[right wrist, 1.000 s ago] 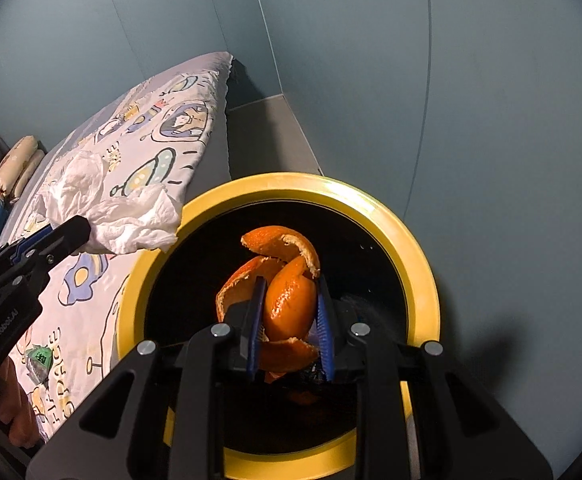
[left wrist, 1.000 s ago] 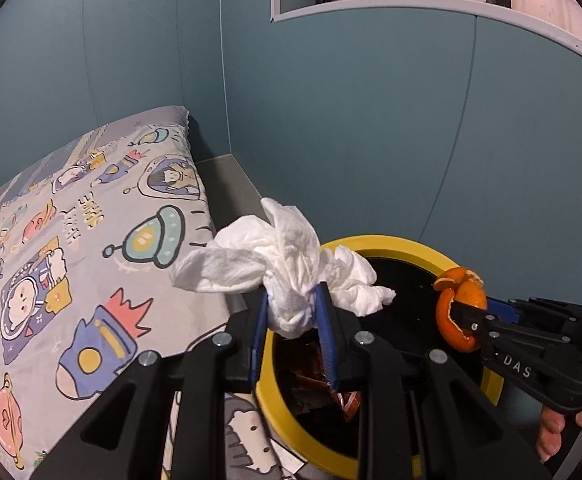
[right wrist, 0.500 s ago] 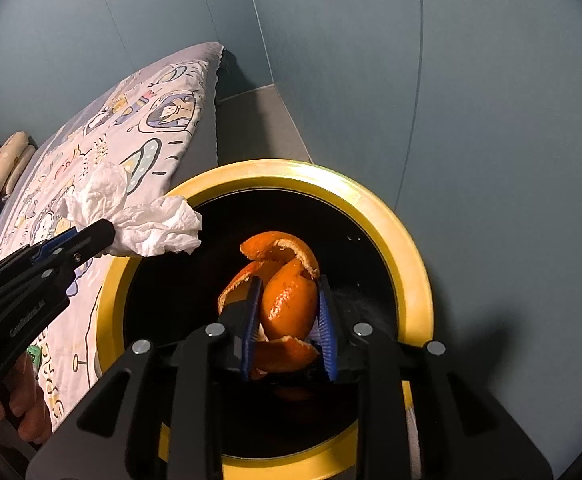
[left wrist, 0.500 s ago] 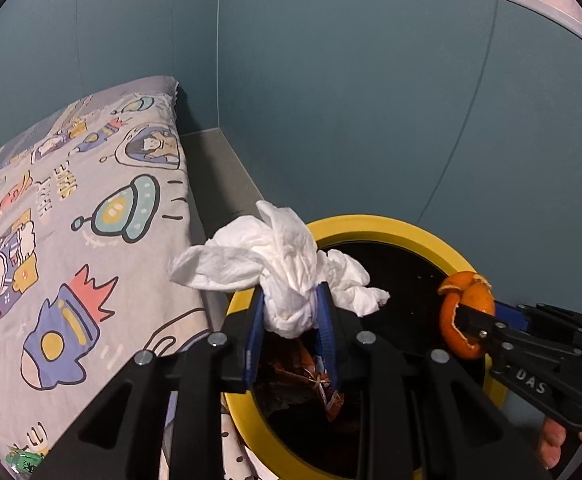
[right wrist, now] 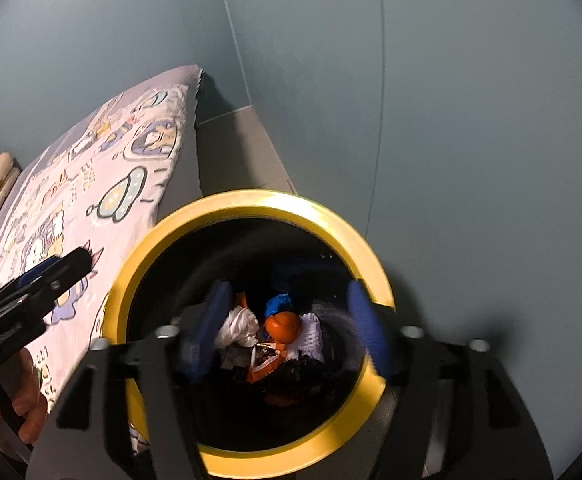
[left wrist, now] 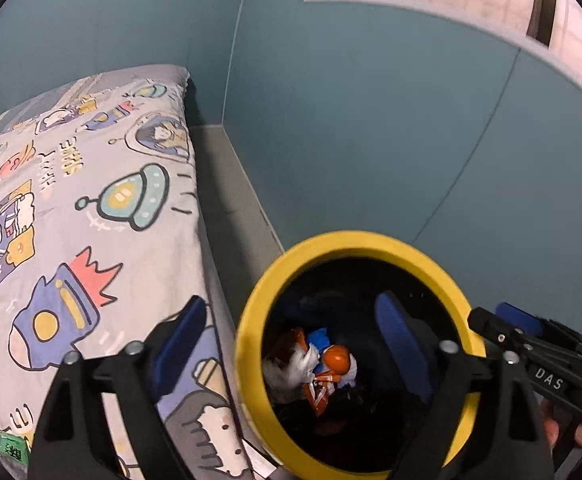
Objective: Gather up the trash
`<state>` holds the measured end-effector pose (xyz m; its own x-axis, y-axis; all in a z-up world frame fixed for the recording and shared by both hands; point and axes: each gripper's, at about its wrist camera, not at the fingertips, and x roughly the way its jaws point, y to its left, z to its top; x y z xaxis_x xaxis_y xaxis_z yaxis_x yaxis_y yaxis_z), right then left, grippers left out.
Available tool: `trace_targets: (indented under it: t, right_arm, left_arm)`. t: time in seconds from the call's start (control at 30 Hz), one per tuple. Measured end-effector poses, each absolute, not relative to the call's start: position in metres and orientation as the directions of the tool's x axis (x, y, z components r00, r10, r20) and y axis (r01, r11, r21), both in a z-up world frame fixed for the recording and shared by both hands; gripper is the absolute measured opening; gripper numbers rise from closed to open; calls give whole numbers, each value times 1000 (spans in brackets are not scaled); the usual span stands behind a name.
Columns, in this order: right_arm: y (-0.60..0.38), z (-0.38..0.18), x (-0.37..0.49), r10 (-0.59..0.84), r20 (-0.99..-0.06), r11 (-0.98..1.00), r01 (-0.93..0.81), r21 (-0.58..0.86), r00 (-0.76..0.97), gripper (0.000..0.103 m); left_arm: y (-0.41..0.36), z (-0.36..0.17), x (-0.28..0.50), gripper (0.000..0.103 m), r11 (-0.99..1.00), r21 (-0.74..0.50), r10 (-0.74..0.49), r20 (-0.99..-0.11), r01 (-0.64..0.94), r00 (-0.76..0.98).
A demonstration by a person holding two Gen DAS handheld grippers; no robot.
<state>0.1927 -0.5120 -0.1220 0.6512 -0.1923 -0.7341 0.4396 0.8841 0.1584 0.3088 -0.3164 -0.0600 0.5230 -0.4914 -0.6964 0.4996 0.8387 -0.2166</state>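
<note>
Tongs first: my left tongs [left wrist: 291,344] stand wide apart with nothing between their blue pads [left wrist: 179,340], one pad over the edge of the bed and the other over the mouth of the bin. Their jaws have just been opening. My right tongs [right wrist: 287,328] have just been opening too, and they hang spread above the bin's dark inside, empty, with blurred blue pads [right wrist: 365,328] either side of the heap below.

Down in the round black bin with the yellow rim [left wrist: 247,320] lies the trash. The crumpled white tissue [right wrist: 239,326] sits at the left of the heap and the orange peel [right wrist: 285,326] just beside it at the middle, with a scrap of blue wrapper [right wrist: 279,302] behind them and an orange-and-white packet [right wrist: 265,366] in front. The left wrist view shows the same heap, the peel [left wrist: 337,358] touching the tissue [left wrist: 291,368].

Beside the bin on its left, touching or nearly so, is the bed with a pale grey cartoon-printed sheet [left wrist: 71,208] of rockets and flying saucers. A small green packet [left wrist: 9,446] lies on the sheet near the lower edge of the left view. My hand [right wrist: 23,408] shows at the left tongs' grip in the right view.

Beyond stand grey floor [left wrist: 231,196] and teal wall panels [left wrist: 371,120].
</note>
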Motion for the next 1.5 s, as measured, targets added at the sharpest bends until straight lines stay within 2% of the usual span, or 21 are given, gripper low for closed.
trace_targets:
  t: [0.03,0.1,0.17,0.27,0.4,0.97,1.27,1.37,1.5]
  right_arm:
    - [-510,-120,191,-209,-728,880,450,152,653,72]
    - [-506,-115,189,-247,-718,868,478,135,651,84]
    - [-500,-109,188,-289,-699,856,503,117,654,92]
    - [-488,-102,190,-368,-675,843,535,47,640,95]
    - [-462,-90,196,-439,-620,828,560,2,651,95]
    - [-299,-37,240,-379,-422,891,448,74,823,95]
    - [-241,-22,246,-409,-325,889,452,67,853,95]
    - [-234,-24,240,-411,-291,887,453,91,864,95]
    - [-225,-31,229,-428,-245,882,461,98,870,95]
  left_arm:
    - [-311,-58,308,91,841,-220,-494,-685,494,536]
    - [-299,-52,307,93,852,-218,-487,-662,476,570]
    - [-285,-46,305,95,862,-210,-477,-643,461,600]
    - [-265,-37,304,95,877,-187,-456,-619,443,640]
    - [-237,-30,306,95,899,-149,-413,-597,412,687]
    - [-75,8,290,95,992,-44,-124,-392,116,912]
    - [-37,27,269,95,997,-65,-68,-269,52,961]
    - [-33,28,257,95,999,-37,-25,-220,18,975]
    - [-19,25,251,95,998,-63,-18,-227,4,974]
